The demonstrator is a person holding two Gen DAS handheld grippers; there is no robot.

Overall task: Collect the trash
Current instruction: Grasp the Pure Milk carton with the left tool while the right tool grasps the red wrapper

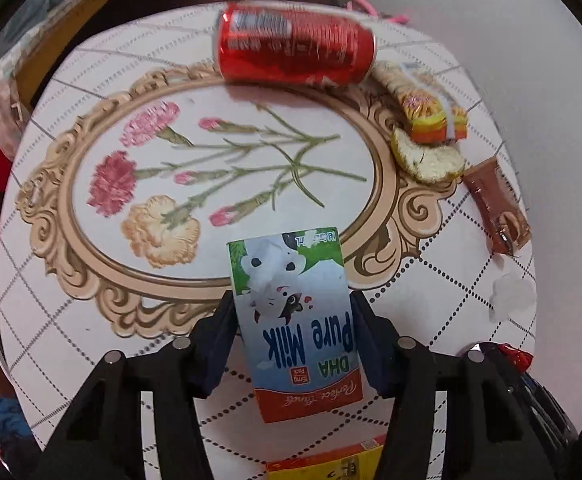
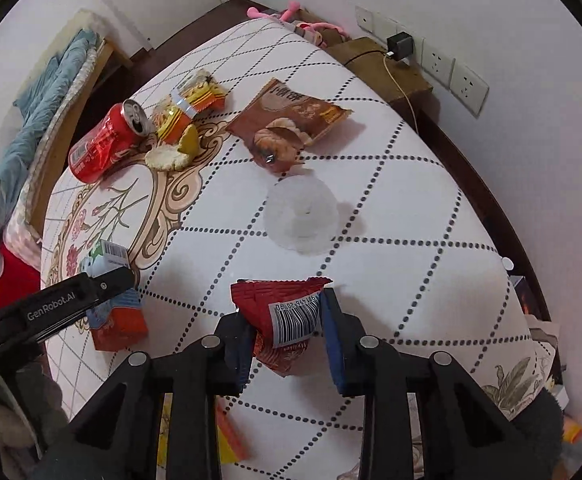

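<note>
My left gripper (image 1: pixel 291 312) is shut on a blue and white Pure Milk carton (image 1: pixel 295 320), held over the near part of the round table; the carton (image 2: pixel 111 300) and the left gripper (image 2: pixel 103 284) also show at the left of the right wrist view. My right gripper (image 2: pixel 283 316) is shut on a red snack wrapper (image 2: pixel 287 320) with a barcode, just above the tablecloth. A dented red soda can (image 1: pixel 295 48) lies on its side at the far edge, also in the right wrist view (image 2: pixel 107 140).
Beside the can lie a yellow-orange wrapper (image 2: pixel 191 104), a round cracker (image 2: pixel 169 156), a brown snack bag (image 2: pixel 287 124) and a clear plastic lid (image 2: pixel 301 212). The white dotted tablecloth (image 2: pixel 411 240) has a floral oval print (image 1: pixel 219 176). A wall with sockets (image 2: pixel 443 64) stands behind.
</note>
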